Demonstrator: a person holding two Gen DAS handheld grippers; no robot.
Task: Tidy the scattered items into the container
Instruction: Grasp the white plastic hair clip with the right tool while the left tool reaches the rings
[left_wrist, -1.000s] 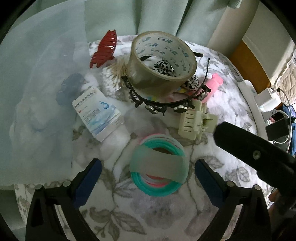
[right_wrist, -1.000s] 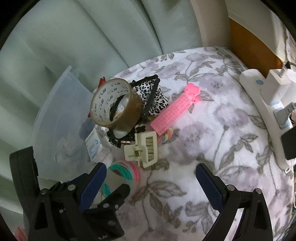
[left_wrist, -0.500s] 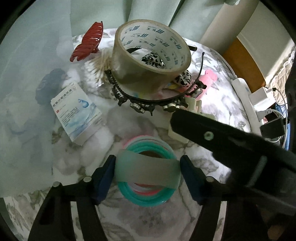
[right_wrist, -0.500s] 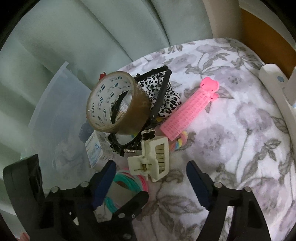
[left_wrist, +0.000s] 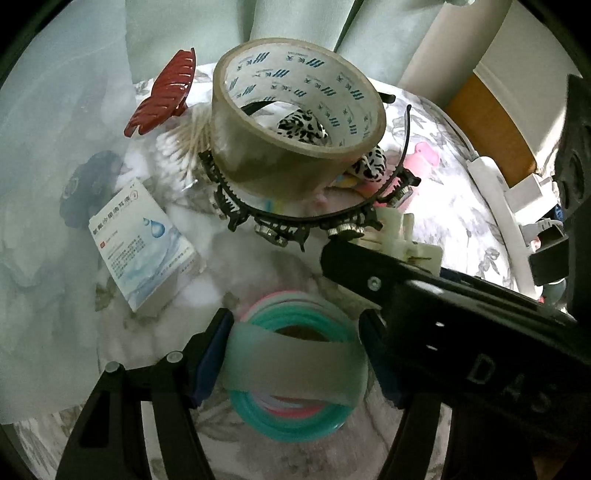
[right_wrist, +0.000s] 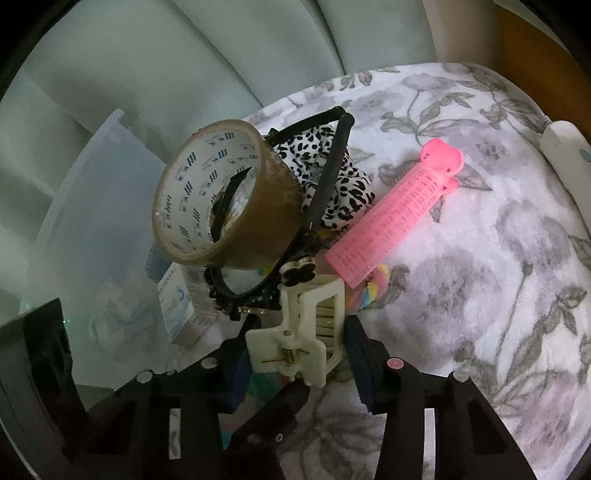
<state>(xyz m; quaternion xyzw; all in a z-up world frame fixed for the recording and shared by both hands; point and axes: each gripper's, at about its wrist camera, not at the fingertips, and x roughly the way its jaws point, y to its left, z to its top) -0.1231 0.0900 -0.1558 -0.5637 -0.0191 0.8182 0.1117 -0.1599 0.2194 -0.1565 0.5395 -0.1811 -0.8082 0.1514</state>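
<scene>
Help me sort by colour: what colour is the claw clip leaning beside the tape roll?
Dark red claw clip; left wrist view shows it best.

Floral blanket (right_wrist: 498, 258), pale green curtain (right_wrist: 184, 55), white power strip (left_wrist: 491, 192)

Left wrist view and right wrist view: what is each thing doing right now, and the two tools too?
left tool, just closed, shut on the band bundle
right tool, jaws just closing around the cream clip, grip unclear
cream clip, shut, lying on the cloth
tape roll, tilted, leaning on the black headband
red clip, shut, untouched
container, open on top
</scene>
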